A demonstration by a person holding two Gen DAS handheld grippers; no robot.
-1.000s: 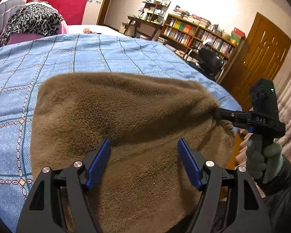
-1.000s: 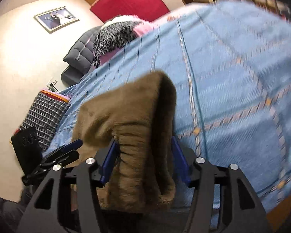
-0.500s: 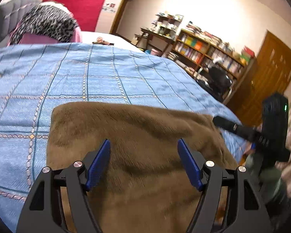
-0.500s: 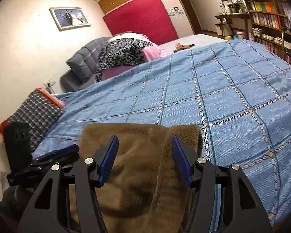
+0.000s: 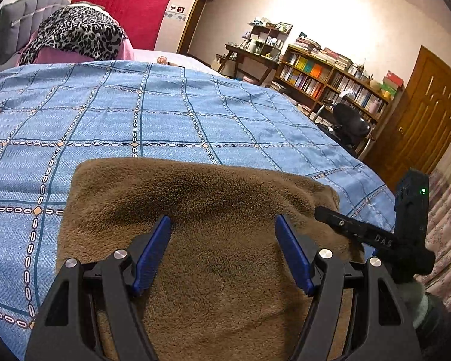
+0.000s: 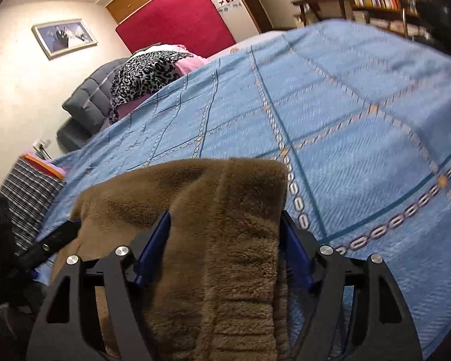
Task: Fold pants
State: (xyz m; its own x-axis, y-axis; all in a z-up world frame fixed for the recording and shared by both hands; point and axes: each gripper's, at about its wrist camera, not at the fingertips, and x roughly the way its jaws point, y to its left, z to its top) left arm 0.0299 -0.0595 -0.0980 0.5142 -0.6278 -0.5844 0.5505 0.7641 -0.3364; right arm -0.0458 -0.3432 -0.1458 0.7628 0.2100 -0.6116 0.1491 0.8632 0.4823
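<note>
My left hand-held gripper fills the lower middle of the left wrist view, its two blue pads standing wide apart above the brown fleece pants, with no cloth pinched between them. The pants lie folded on the blue checked bedspread, at its near edge, in the lower centre of the frame.

This view alone shows the bookcase and the brown door at the upper right, a black chair in front of them, and my right hand-held gripper from the side at the lower right edge, its finger lying at the right corner of the pants.

The right wrist view alone shows a framed picture on the wall at the upper left, a plaid cushion at the left edge, and a ribbed band of the pants running down the lower middle. My right hand-held gripper straddles that band; its jaws are opening, the thick fold is between them, and I cannot tell whether the right pad touches it. My left hand-held gripper appears there as a dark finger at the lower left.

Count: one pair of pants, two hand-held grippers, one bed, one leopard-print cloth at the headboard, seen in both views.
</note>
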